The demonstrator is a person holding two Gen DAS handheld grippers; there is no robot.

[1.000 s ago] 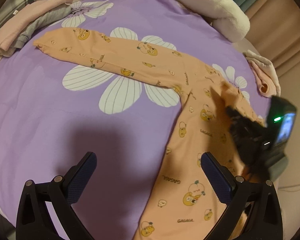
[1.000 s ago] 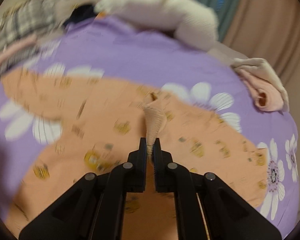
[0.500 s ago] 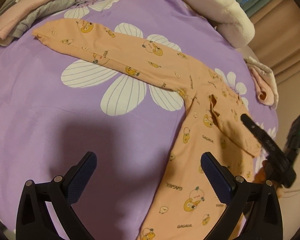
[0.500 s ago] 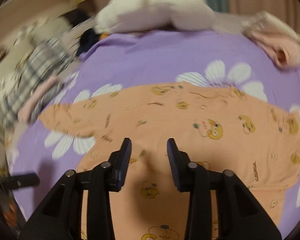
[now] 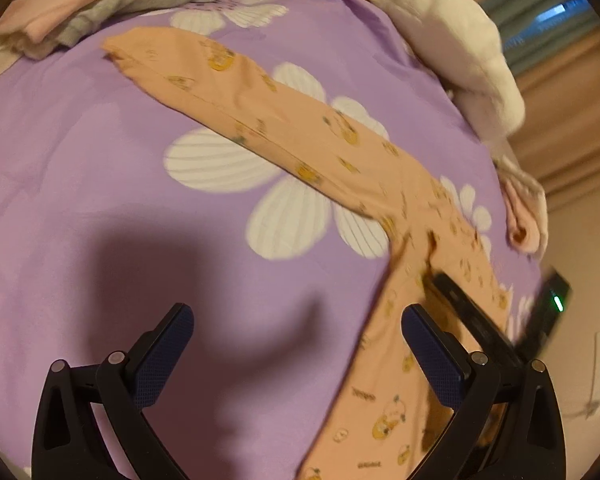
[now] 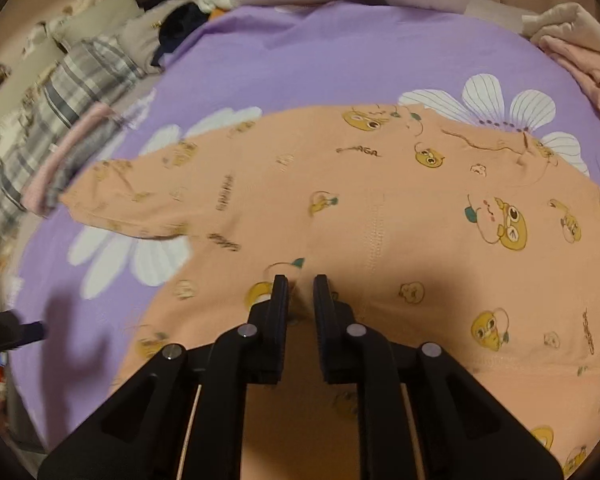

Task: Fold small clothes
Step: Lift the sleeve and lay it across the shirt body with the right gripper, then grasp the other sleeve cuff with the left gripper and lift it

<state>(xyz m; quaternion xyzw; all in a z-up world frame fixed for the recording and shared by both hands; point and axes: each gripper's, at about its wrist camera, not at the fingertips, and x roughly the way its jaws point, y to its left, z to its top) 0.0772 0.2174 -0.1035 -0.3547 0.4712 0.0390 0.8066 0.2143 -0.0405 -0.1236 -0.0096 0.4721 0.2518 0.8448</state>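
On purple flowered bedspread (image 5: 100, 184): orange printed baby garment (image 6: 400, 208) spread flat; left gripper (image 5: 296, 356) jaws wide apart, right gripper (image 6: 300, 292) jaws closing, fabric ridge between.

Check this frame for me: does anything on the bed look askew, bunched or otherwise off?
Nothing is spilled or damaged. The orange pants lie splayed on the purple sheet, legs spread in a V, with a small pucker of fabric at the crotch between the closing jaws of the right gripper. The left gripper is open and empty.

Purple flowered bedspread (image 5: 100, 184), beige curtains (image 5: 572, 120), dim warm light
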